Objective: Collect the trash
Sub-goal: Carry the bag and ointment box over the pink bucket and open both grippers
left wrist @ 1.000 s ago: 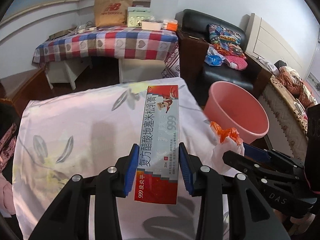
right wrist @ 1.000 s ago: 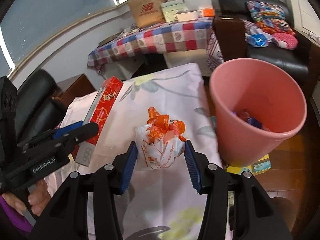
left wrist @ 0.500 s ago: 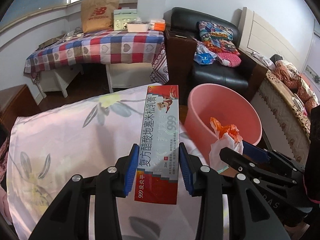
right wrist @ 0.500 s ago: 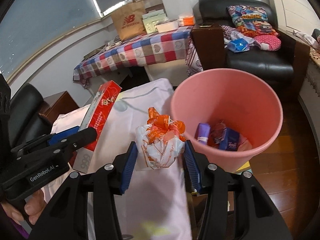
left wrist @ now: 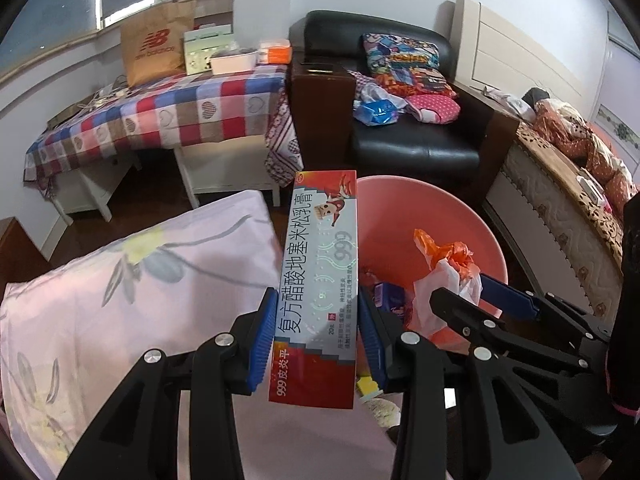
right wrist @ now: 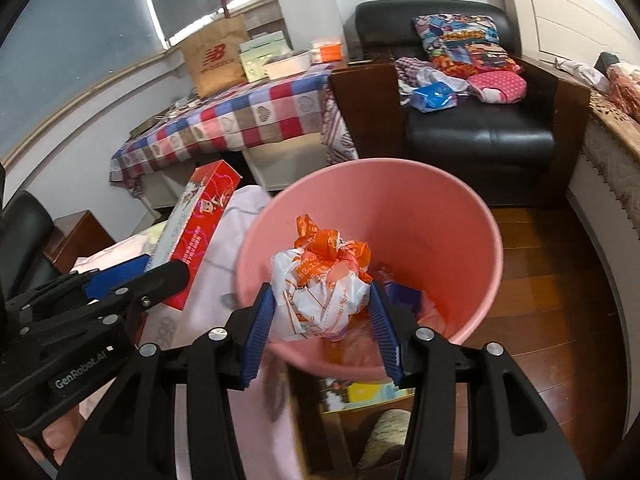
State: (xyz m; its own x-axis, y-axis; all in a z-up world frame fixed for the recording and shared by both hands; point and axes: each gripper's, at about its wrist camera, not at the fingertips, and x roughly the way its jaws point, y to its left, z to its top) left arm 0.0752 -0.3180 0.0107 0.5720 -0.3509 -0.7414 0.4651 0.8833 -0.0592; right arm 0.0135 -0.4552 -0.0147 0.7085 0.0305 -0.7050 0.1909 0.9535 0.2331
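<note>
My left gripper (left wrist: 317, 340) is shut on a long red and grey medicine box (left wrist: 320, 280) and holds it upright at the table's right edge, beside the pink bin (left wrist: 472, 220). My right gripper (right wrist: 320, 328) is shut on a crumpled white and orange plastic bag (right wrist: 320, 284) and holds it over the near part of the pink bin (right wrist: 440, 216). The bag also shows in the left wrist view (left wrist: 448, 280), and the box in the right wrist view (right wrist: 196, 232). Some trash lies in the bin's bottom.
The table has a pale floral cloth (left wrist: 120, 300). Behind stand a chequered table (left wrist: 168, 108) with a paper bag, a black armchair (left wrist: 412, 128) with cushions, and a bed (left wrist: 560, 184) on the right. Wooden floor (right wrist: 560, 280) surrounds the bin.
Both grippers have moved right, from over the table toward the bin. The bag now hangs over the bin's opening, and the box has reached the table's edge.
</note>
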